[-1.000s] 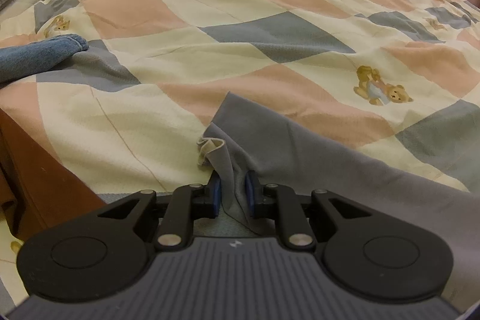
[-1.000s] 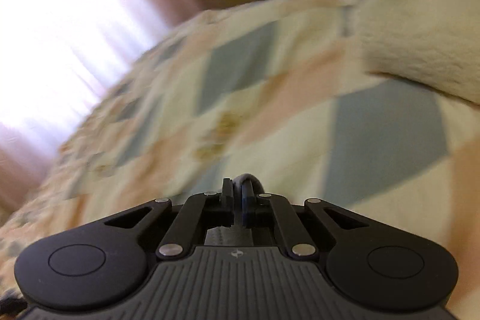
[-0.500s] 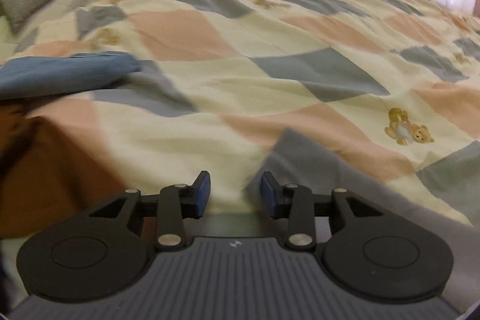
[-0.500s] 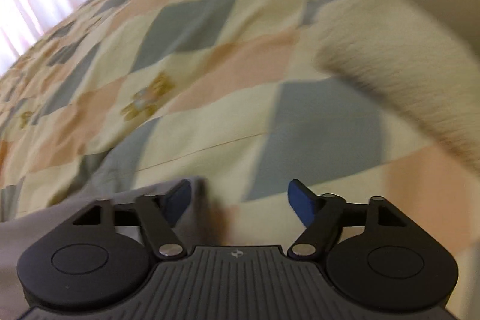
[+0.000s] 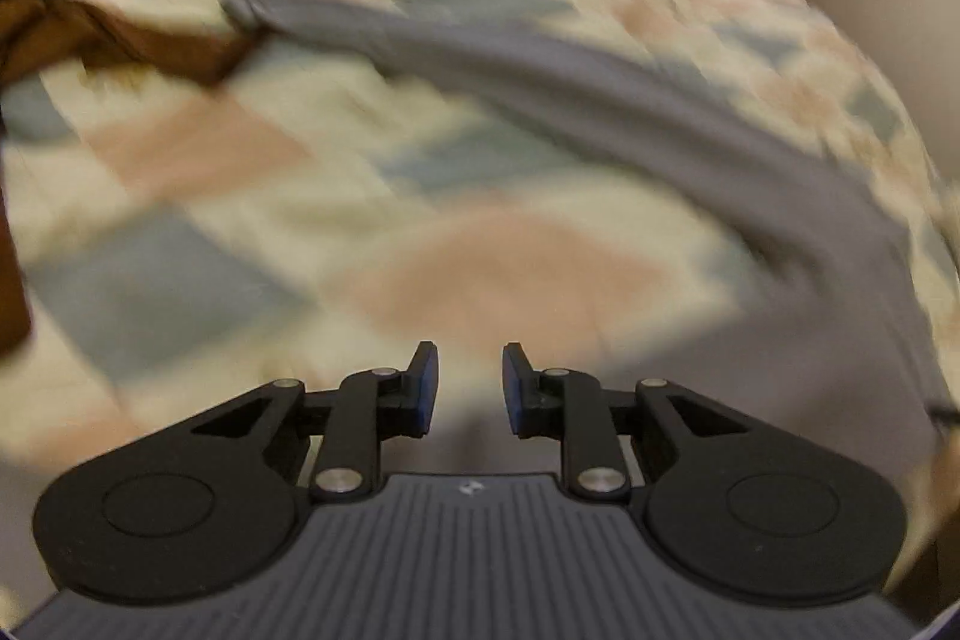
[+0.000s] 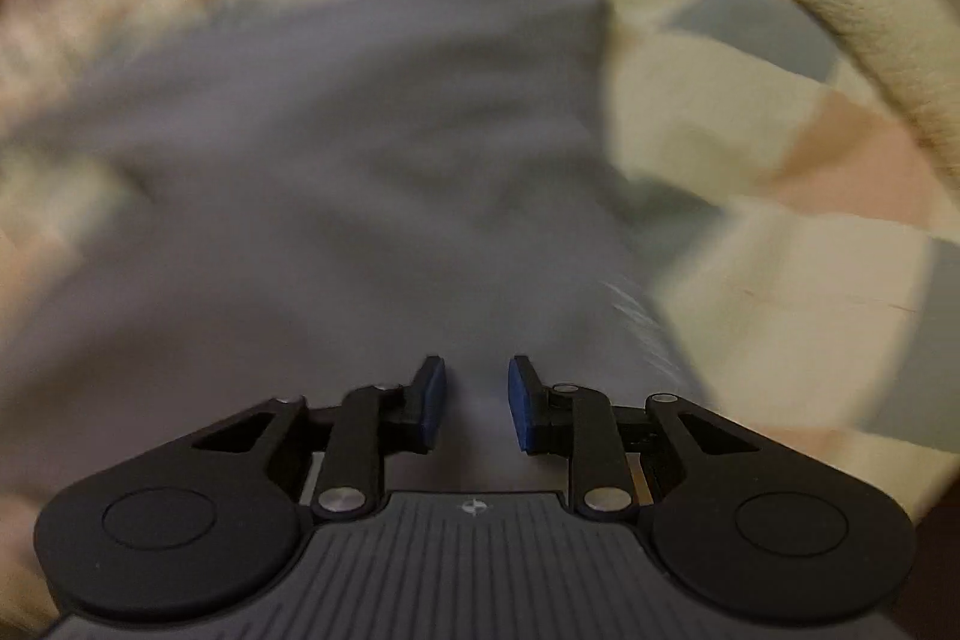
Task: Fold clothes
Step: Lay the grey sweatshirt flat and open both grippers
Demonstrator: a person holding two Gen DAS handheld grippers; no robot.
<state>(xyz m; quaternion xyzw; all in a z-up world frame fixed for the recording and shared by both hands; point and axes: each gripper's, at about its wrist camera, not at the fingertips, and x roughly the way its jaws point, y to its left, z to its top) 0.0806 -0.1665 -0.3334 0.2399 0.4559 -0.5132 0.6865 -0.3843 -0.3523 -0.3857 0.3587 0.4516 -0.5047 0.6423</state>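
While both views are smearing with blur, the grey garment [image 5: 600, 94] is lying spread on the patchwork quilt [image 5: 252, 172] of the bed, running in the left wrist view as a long band from the upper left down to the right edge. The left gripper [image 5: 470, 382] is hanging over the quilt at the lower centre, its jaws narrowly apart after just closing in, with nothing between them. In the right wrist view the garment [image 6: 336, 148] is filling the middle of the frame, and the right gripper [image 6: 477, 403] is pointing down over it, jaws likewise just narrowed yet gripping nothing. A cream fleecy blanket [image 6: 870, 22] is lying at the upper right, and a brown cloth [image 5: 150, 34] at the upper left of the left view.
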